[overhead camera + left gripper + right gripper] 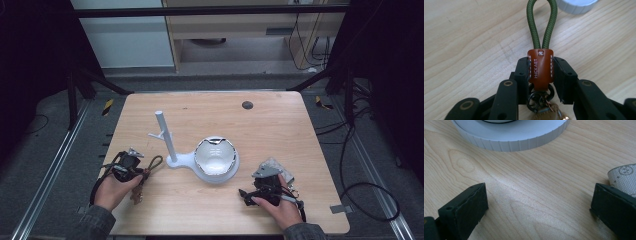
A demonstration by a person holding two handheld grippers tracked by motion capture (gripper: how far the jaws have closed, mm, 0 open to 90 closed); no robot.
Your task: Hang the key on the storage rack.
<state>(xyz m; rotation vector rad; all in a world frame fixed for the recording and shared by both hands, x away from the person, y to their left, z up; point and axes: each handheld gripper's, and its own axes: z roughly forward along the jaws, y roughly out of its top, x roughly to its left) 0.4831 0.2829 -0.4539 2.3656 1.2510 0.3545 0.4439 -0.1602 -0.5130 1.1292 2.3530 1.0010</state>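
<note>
Fingers (pixel 524 72) of my left gripper (pixel 540 71) are pressed in on a brown leather tab (pixel 540 65) from both sides, holding it pinched between the two black pads. Out of the tab's far end rises an olive green cord loop (pixel 541 22); below the tab, nearer my hand, hang dark metal rings (pixel 539 96) and a tan piece (pixel 549 112) that I cannot make out well. This keychain (pixel 150 167) lies near the table's (pixel 280 130) left edge, toward its near side, with the loop pointing at the white stand (pixel 172 155).

My left hand (pixel 114 190) wraps the gripper body there, the sleeve crossing the near edge.

My right gripper (pixel 537 202) stands wide apart with bare wood between its pads, holding nothing. One finger (pixel 469 207) sits low on one side of its own view, the other far across. Just past the second one lies a pale, dotted piece (pixel 624 177) whose nature I cannot tell. My right hand (pixel 280 205) rests near the table's near right corner.

Ahead of the right gripper is the ribbed white round base (pixel 511 135). From above, that base carries a white bowl (pixel 215 156) around the table's middle, and a thin white post (pixel 165 132) with a short side peg rises just left of it. A dark round spot (pixel 247 105) sits near the far edge.
</note>
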